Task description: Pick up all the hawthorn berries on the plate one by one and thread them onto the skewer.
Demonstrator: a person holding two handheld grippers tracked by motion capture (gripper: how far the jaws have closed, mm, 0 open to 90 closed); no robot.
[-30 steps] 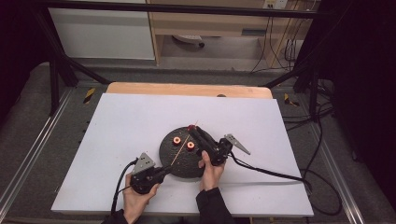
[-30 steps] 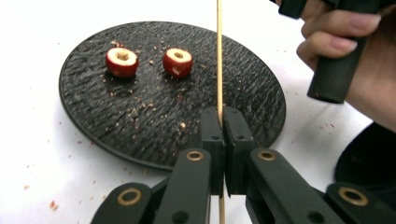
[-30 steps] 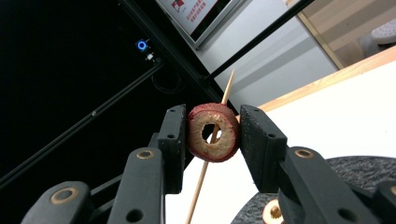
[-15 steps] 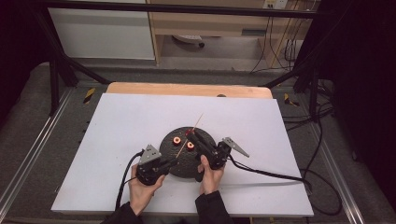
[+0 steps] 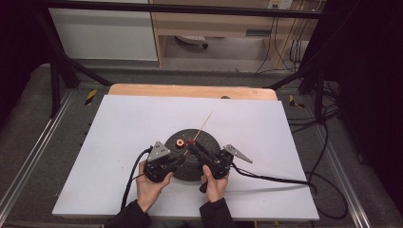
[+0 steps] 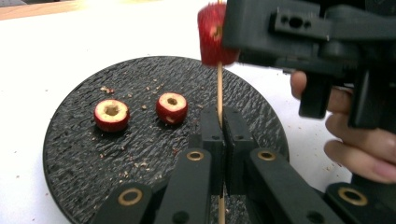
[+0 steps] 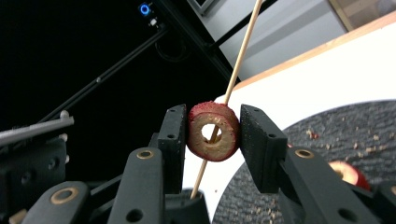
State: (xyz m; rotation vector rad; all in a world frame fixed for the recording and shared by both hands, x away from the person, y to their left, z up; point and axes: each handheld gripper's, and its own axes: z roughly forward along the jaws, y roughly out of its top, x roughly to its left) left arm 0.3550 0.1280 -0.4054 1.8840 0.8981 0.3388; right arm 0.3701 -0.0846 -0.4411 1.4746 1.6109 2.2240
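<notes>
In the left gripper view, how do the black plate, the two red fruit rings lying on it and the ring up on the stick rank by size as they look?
1. black plate, by far the largest.
2. ring on the stick: looks biggest of the rings, but it is partly hidden and at a different distance, so unsure.
3. left ring and right ring: nearly alike.

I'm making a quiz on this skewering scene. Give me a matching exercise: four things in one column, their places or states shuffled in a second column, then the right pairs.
Things:
1. skewer
2. held ring
3. two loose rings
4. plate

Places or states:
A. lying on the plate
B. clamped in the left gripper
C. black and round, on the white table
D. gripped by the right gripper, with the skewer through its hole

Pairs: 1-B, 2-D, 3-A, 4-C
</notes>
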